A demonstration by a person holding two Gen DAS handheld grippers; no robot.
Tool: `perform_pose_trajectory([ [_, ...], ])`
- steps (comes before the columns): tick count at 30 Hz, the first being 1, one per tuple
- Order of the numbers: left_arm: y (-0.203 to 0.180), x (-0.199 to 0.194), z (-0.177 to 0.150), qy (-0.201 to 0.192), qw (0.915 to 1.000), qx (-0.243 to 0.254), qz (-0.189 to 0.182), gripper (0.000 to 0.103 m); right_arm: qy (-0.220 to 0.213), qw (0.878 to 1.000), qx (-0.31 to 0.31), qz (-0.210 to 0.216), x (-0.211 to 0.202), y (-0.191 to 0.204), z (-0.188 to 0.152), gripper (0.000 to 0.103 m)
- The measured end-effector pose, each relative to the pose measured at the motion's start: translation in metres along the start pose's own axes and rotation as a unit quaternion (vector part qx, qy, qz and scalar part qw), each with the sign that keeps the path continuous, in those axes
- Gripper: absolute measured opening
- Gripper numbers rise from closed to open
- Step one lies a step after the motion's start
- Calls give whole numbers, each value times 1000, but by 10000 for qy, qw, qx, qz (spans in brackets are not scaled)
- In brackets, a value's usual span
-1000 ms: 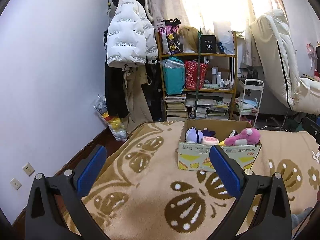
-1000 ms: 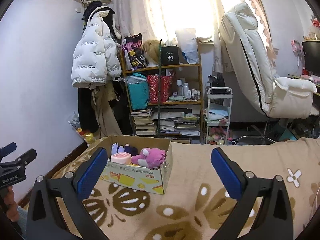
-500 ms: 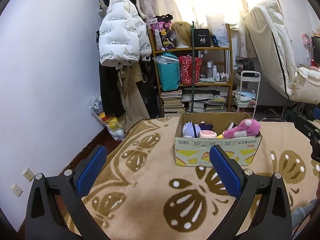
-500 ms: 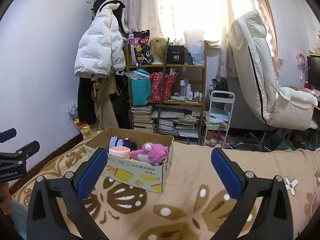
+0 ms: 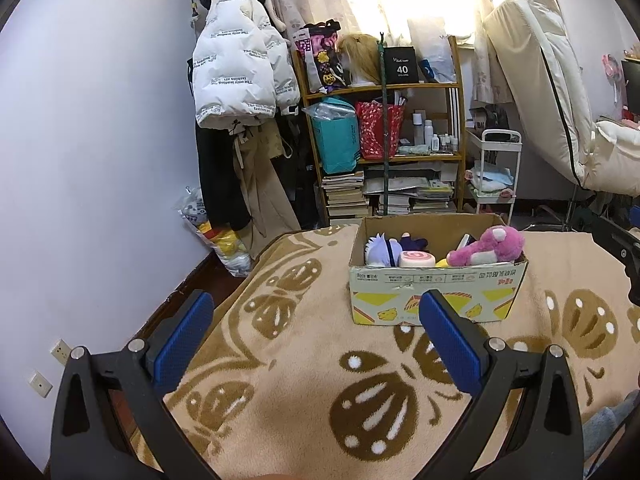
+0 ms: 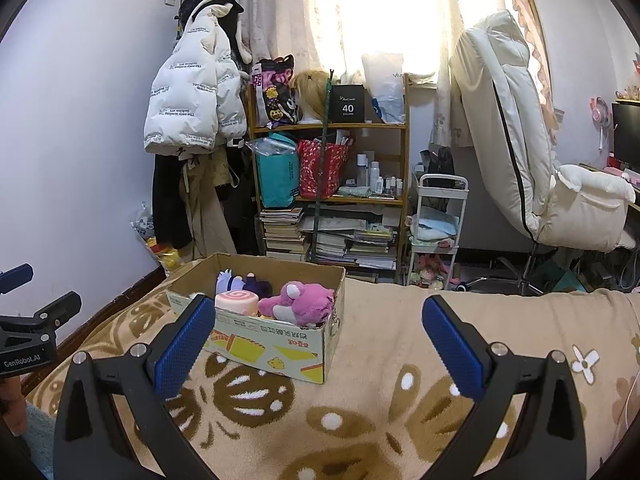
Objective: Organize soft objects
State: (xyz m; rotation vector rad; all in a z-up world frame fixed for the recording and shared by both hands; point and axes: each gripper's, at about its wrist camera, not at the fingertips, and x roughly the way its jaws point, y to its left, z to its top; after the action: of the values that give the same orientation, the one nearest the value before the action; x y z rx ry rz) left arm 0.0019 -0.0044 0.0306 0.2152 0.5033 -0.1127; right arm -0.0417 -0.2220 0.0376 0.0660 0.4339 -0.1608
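A cardboard box (image 5: 436, 292) (image 6: 276, 344) stands on a beige blanket with brown patterns (image 5: 320, 360). Inside it lie a pink plush bear (image 5: 488, 246) (image 6: 300, 300), a pink swirl roll plush (image 5: 416, 259) (image 6: 236, 302) and a white-haired doll in dark clothes (image 5: 384, 248) (image 6: 240, 282). My left gripper (image 5: 316, 332) is open and empty, in front of the box and above the blanket. My right gripper (image 6: 318, 332) is open and empty, to the right front of the box. The left gripper's body also shows at the left edge of the right wrist view (image 6: 28, 336).
Behind the bed stand a wooden shelf (image 6: 332, 184) with bags, bottles and stacked books, a white puffer jacket (image 6: 192, 108) hung on the wall, a small white cart (image 6: 438, 232) and a cream reclining chair (image 6: 540, 160). A monitor (image 6: 626, 136) is at far right.
Both grippers have risen and pulled back a little, so the box sits lower and slightly farther in each view. The toys in the box have not moved.
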Motion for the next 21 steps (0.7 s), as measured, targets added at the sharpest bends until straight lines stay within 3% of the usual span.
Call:
perform_pose_trajectory([
  [21,0,3,-3,62,9999,92,-20,101,72,10000,1,7,3,-1,-2,103],
])
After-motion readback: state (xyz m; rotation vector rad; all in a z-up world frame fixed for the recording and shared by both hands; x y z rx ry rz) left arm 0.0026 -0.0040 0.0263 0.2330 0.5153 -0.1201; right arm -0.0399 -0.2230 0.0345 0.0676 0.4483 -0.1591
